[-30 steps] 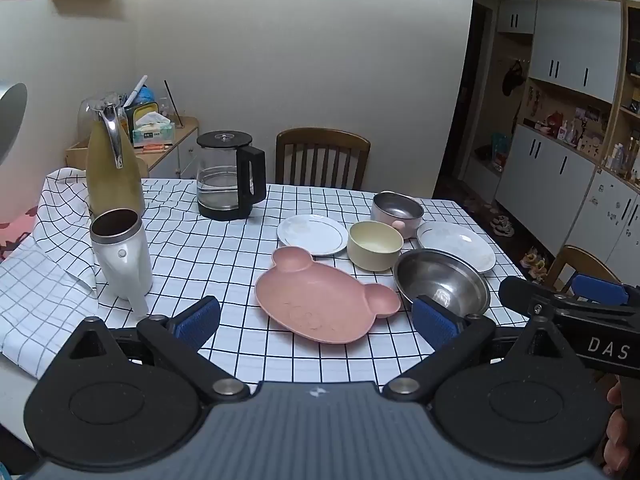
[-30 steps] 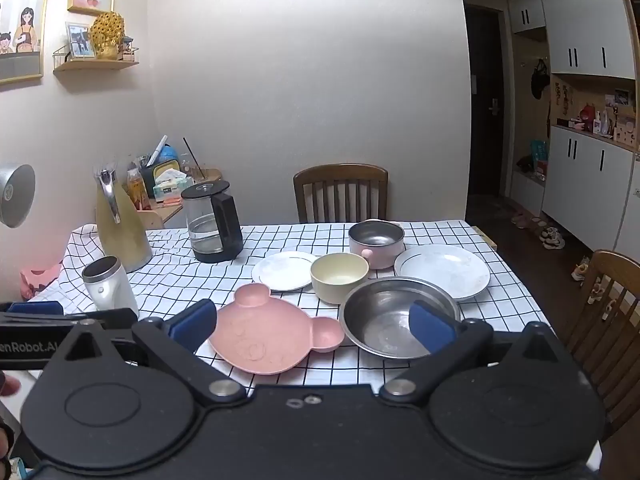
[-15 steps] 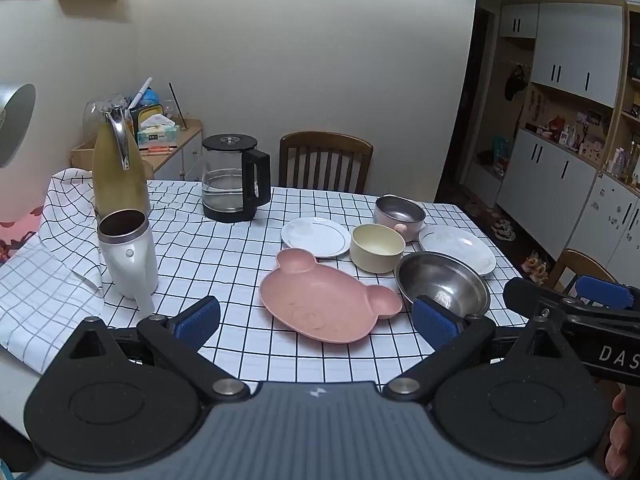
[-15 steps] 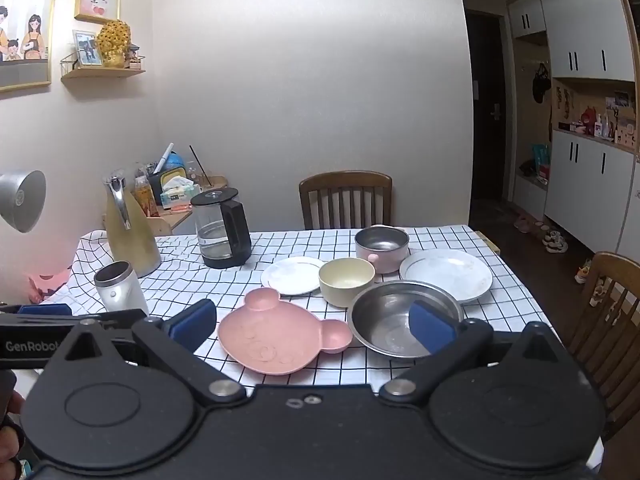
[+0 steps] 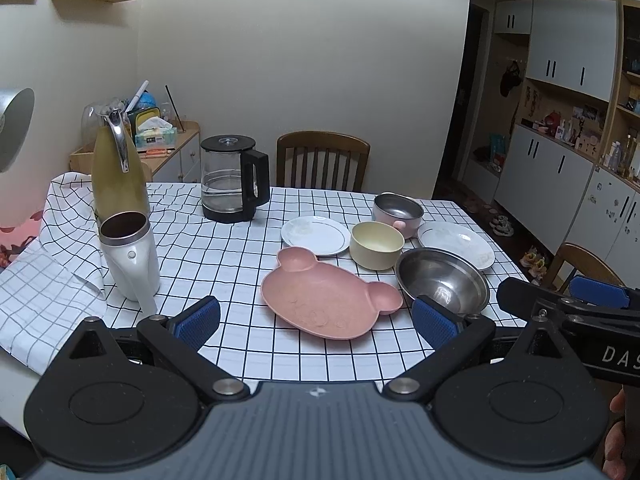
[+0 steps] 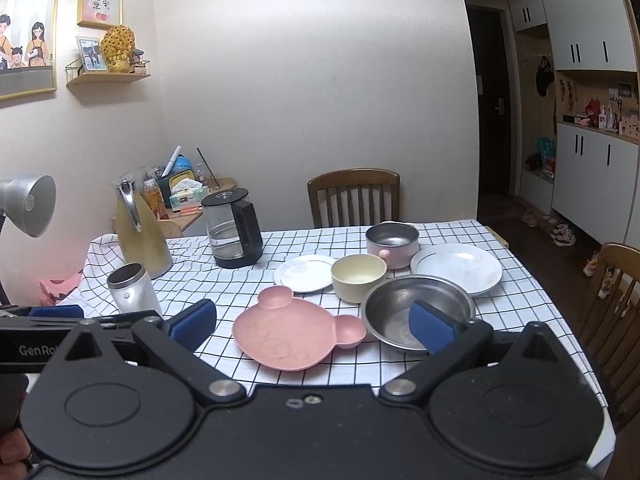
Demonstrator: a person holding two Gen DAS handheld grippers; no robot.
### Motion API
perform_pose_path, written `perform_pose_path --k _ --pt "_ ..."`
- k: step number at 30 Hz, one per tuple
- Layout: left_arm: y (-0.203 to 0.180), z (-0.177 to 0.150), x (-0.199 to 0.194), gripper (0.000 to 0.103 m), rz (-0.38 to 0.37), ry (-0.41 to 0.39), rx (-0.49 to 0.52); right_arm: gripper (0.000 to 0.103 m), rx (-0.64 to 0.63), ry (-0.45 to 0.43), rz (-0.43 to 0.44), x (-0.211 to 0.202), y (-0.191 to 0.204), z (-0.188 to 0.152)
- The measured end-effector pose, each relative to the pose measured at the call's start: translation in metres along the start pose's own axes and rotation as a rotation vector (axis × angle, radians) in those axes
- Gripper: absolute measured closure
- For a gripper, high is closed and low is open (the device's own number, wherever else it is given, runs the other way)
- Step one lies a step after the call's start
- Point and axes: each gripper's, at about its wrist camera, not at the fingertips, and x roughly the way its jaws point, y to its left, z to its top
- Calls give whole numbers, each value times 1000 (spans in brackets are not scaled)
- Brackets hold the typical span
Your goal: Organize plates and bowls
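Both grippers hang wide open and empty at the near table (image 5: 224, 264) edge. Pink plate (image 5: 330, 304) lies just ahead of the left gripper (image 5: 316, 318); steel bowl (image 6: 416, 310) sits ahead of the right gripper (image 6: 312, 322), beside its right finger.

bear plate (image 5: 330, 300) lies left of steel bowl (image 5: 442, 280); cup bowl (image 5: 376, 245) sits behind them.

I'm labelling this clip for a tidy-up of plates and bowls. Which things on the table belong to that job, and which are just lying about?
Job: pink bear plate, steel bowl, cream bowl, pink-sided bowl, small white plate, large white plate.

Lying about: kettle, thermos, white cup.
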Motion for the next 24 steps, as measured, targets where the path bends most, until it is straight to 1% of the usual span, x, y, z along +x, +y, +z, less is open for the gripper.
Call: perform_pose_path --k 9,15,24 --pt "4 1 2 0 -10 15 -4 0 9 4 10 -1 4 0" --pt "4 0 4 0 -14 23 -9 0 11 14 -4 1 3 -1" --pt "-5 3 10 0 -18 23 -4 0 8 7 -15 2 -4 1"
